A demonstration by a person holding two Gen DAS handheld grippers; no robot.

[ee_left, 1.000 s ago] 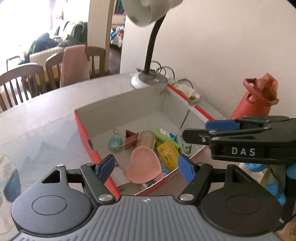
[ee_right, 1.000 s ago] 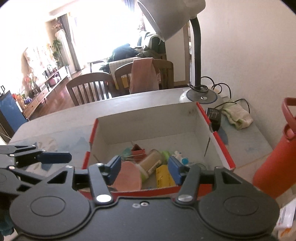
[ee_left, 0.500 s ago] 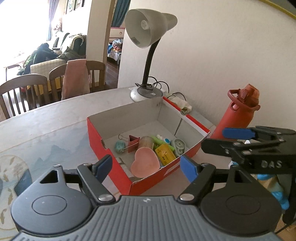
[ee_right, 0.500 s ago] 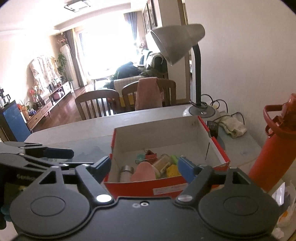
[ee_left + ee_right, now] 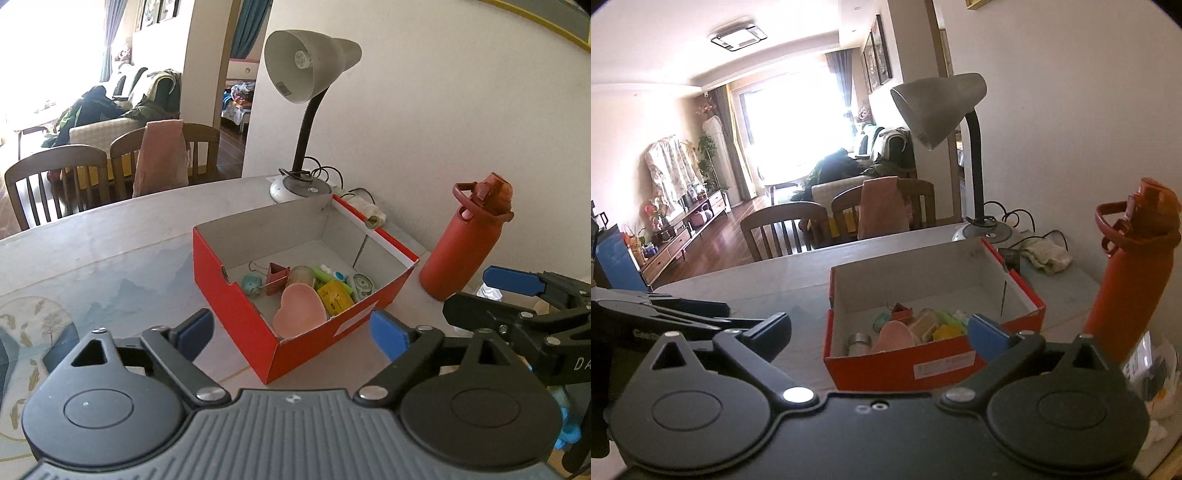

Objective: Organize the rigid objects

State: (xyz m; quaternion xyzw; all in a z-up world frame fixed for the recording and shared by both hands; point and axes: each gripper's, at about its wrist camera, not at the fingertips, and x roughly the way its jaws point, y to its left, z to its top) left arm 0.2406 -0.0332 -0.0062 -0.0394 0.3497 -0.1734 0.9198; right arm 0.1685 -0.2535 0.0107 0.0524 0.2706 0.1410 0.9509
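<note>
Before the red box (image 5: 236, 295) of small items, both tongs (image 5: 291, 332) (image 5: 879, 332) are opening, nothing between them.

You were working in a lived-in home, at a dining table (image 5: 110, 236) with a printed cover, wooden dining chairs (image 5: 783, 232) pushed up to its far edge and a pink garment (image 5: 162, 155) draped over one chair back. Beyond it you had an open living room with a sofa (image 5: 849, 181) heaped with clothes, a bright curtained window (image 5: 790, 122), a low TV cabinet (image 5: 683, 232), houseplants (image 5: 707, 155) and framed pictures (image 5: 877, 55). A desk lamp (image 5: 306, 92) and a red water bottle (image 5: 469, 240) stood on the table by the wall.
</note>
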